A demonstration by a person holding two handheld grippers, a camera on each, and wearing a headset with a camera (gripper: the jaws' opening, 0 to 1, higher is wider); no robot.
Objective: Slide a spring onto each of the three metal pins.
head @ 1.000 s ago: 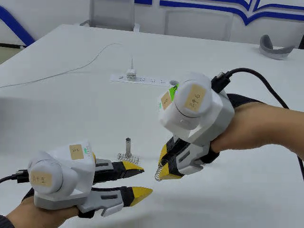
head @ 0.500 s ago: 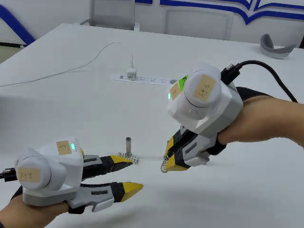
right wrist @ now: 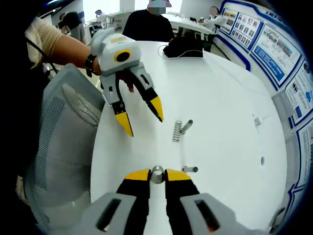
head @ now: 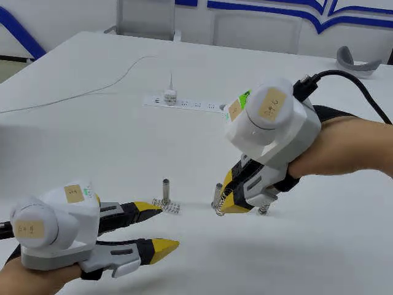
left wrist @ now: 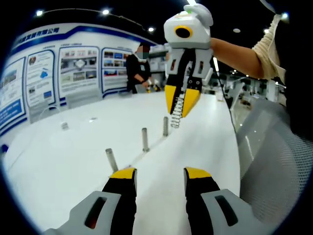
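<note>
Place: a lab or showroom hall, as far as I can tell.
Walls: poster boards (left wrist: 73,68) with blue trim beside me.
My bench: long white table (head: 80,123) with a power strip (head: 184,102).
Beyond: a person (right wrist: 151,24) seated further off.

so on the table (head: 92,141) the left pin (head: 166,187) has a loose spring (head: 167,205) lying right at its foot, the next pin (head: 217,193) stands to its right, just beside the right gripper (head: 227,206) and the spring (head: 219,209) between its jaws, the left gripper (head: 163,228) hangs nearer the front edge, and the power strip (head: 184,102) lies well behind toward the far edge
</note>
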